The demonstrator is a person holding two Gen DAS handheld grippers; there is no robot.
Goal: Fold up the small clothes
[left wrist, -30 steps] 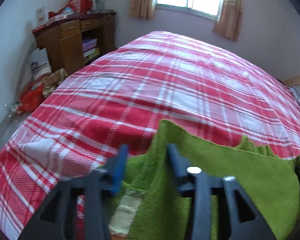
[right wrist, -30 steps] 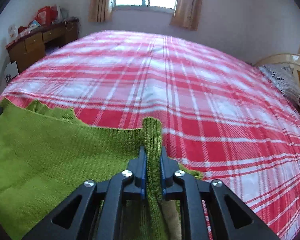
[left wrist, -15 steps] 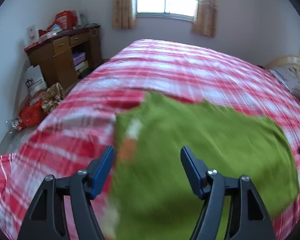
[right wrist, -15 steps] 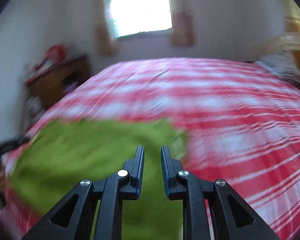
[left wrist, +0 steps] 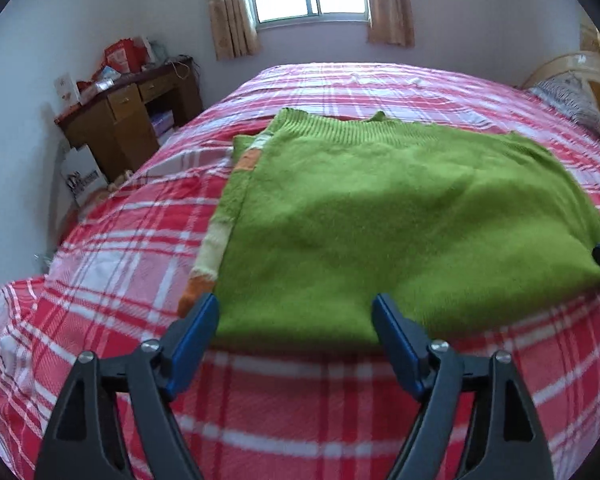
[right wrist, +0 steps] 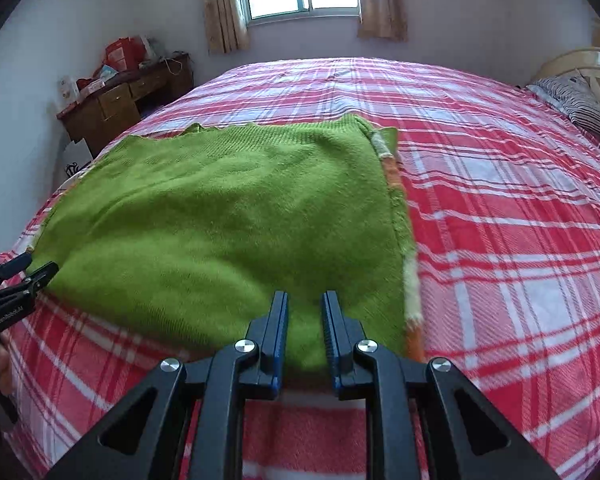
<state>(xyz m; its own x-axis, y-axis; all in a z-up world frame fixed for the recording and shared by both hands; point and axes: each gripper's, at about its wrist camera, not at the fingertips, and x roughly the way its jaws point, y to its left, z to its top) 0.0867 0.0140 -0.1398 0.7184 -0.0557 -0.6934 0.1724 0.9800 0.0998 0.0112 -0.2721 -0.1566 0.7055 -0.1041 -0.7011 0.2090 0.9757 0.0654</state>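
The left tongs (left wrist: 296, 314) have just been opening and now stand wide, with nothing between them. A second ago both tongs pinched the green sweater (left wrist: 400, 216); now it lies folded flat on the plaid bed (left wrist: 300, 400), just past their tips. The right tongs (right wrist: 304, 312) are nearly closed but empty, right at its near edge. This fold looks done.

left gripper (left wrist: 294, 314): black triangular arms, blue pads, silver screws
right gripper (right wrist: 304, 308): same build, ribbed blue pads
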